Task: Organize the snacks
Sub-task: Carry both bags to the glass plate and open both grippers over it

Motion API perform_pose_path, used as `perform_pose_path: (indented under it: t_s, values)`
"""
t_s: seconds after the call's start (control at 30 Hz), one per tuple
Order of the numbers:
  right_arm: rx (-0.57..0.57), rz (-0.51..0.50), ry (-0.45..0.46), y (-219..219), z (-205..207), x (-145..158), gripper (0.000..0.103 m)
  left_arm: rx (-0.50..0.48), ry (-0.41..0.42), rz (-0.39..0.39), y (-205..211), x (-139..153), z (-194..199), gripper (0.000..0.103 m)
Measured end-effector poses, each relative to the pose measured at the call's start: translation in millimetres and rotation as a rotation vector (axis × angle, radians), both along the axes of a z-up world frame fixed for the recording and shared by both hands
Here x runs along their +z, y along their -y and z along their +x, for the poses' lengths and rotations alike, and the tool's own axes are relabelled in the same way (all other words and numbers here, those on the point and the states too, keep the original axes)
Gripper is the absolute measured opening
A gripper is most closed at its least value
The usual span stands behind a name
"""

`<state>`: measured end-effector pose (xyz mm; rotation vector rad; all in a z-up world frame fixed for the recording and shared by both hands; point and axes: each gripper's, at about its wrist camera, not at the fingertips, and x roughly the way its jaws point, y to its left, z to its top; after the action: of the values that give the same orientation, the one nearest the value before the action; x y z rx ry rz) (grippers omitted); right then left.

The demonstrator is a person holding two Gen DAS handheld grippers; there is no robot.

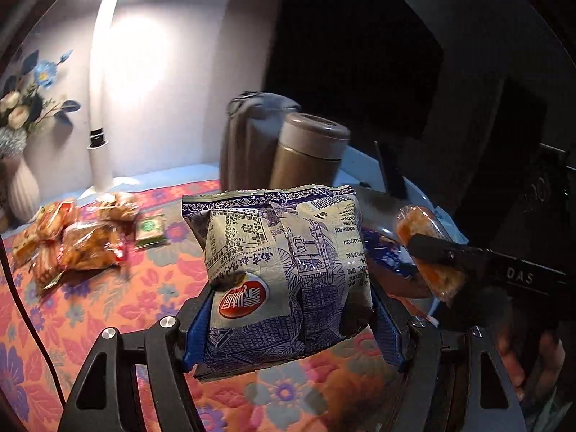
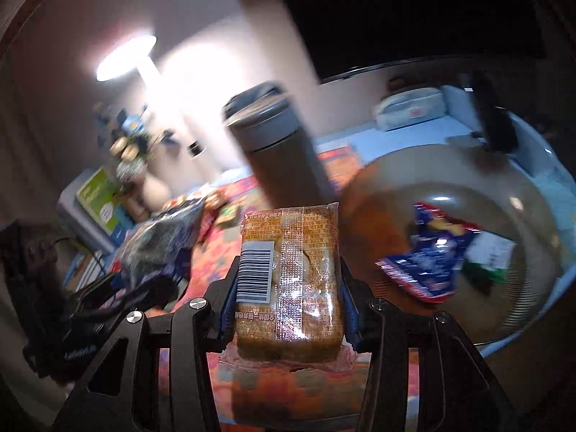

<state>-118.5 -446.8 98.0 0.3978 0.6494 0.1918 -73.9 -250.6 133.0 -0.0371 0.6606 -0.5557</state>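
Note:
My left gripper [image 1: 291, 309] is shut on a blue-and-beige snack bag [image 1: 284, 252], held upright above the floral tablecloth [image 1: 118, 302]. My right gripper [image 2: 288, 288] is shut on an orange-brown packet [image 2: 291, 252] with a barcode label. In the left wrist view that orange-brown packet [image 1: 421, 223] hangs to the right, over a large round bowl [image 1: 381, 205]. The bowl [image 2: 388, 194] holds a blue-and-red packet [image 2: 432, 259] and a green-and-white one [image 2: 489, 255]. A pile of loose orange snacks [image 1: 82, 241] and a small green packet [image 1: 149, 230] lie at the left.
A brown thermos [image 1: 309, 151] and a grey kettle [image 1: 248, 136] stand just behind the bag, close to the bowl. A lit white lamp [image 1: 102, 108] and a white vase of flowers [image 1: 21, 187] stand at the back left. A person's hand [image 1: 532, 367] grips the right tool.

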Motion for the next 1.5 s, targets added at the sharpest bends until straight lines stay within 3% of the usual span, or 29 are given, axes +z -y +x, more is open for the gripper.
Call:
perform_pose_path:
  t_s: [0.27, 0.47, 0.67, 0.8, 0.87, 1.23, 1.5]
  values:
    - [-0.209, 0.044, -0.019, 88.9, 0.4, -6.6, 0.045, -0.155, 0.048, 0.067, 95.3, 13.7, 3.1, 0.073]
    - [-0.274, 0.069, -0.072, 128.2, 20.1, -21.8, 0.045, -0.175, 0.017, 0.117, 156.5, 4.8, 32.8, 0.073]
    - [-0.3, 0.079, -0.107, 149.2, 34.1, -34.0, 0.045, -0.175, -0.01, 0.153, 191.2, -10.0, 57.1, 0.073]
    - [-0.293, 0.098, -0.134, 154.5, 44.8, -39.9, 0.051, -0.154, -0.021, 0.15, 194.6, -13.6, 58.9, 0.077]
    - [-0.286, 0.131, -0.128, 157.5, 43.2, -41.8, 0.065, -0.155, -0.034, 0.15, 193.7, -16.2, 61.1, 0.078]
    - [-0.263, 0.01, -0.094, 121.3, 26.5, -22.3, 0.065, -0.154, 0.029, 0.123, 167.7, -3.4, 41.3, 0.078]
    - [-0.235, -0.146, -0.037, 68.8, 8.0, 4.8, 0.065, -0.103, 0.102, 0.121, 115.4, 14.1, 10.3, 0.078]
